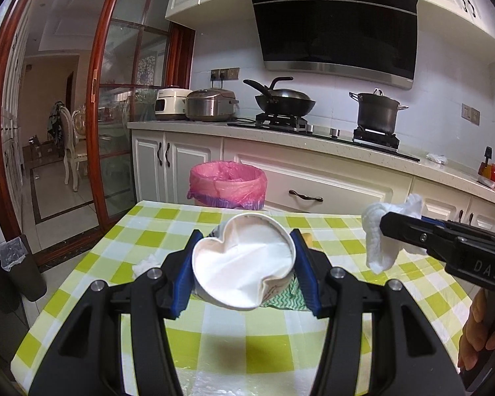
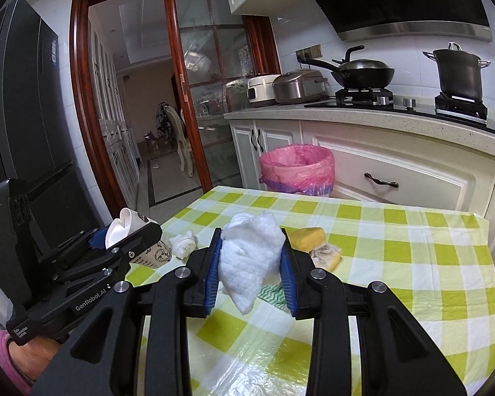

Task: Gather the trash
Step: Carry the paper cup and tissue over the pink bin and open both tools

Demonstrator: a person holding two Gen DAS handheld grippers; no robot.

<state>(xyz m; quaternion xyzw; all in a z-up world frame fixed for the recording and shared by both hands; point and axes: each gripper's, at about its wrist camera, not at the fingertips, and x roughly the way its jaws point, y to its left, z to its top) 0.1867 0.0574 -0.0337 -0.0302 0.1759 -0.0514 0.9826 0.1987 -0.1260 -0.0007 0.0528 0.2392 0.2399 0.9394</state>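
My left gripper (image 1: 244,264) is shut on a squashed white paper cup (image 1: 244,260), held above the checked table; the same cup (image 2: 128,231) shows at the left of the right wrist view. A crumpled white tissue (image 2: 250,257) is clamped in my right gripper (image 2: 251,264), also lifted off the table; that tissue (image 1: 382,234) hangs from the right gripper at the right of the left wrist view. Beyond the table's far edge stands a bin with a pink bag (image 1: 227,181) (image 2: 297,168), open at the top. Another small tissue wad (image 2: 183,244) lies on the cloth.
The table (image 2: 412,247) wears a green-and-white checked cloth. A yellow sponge (image 2: 307,237), a dirty scrap (image 2: 326,254) and a green-striped rag (image 2: 270,292) lie on it. Behind run white cabinets (image 1: 313,178) and a counter with a wok, pot and cookers. A glass sliding door stands left.
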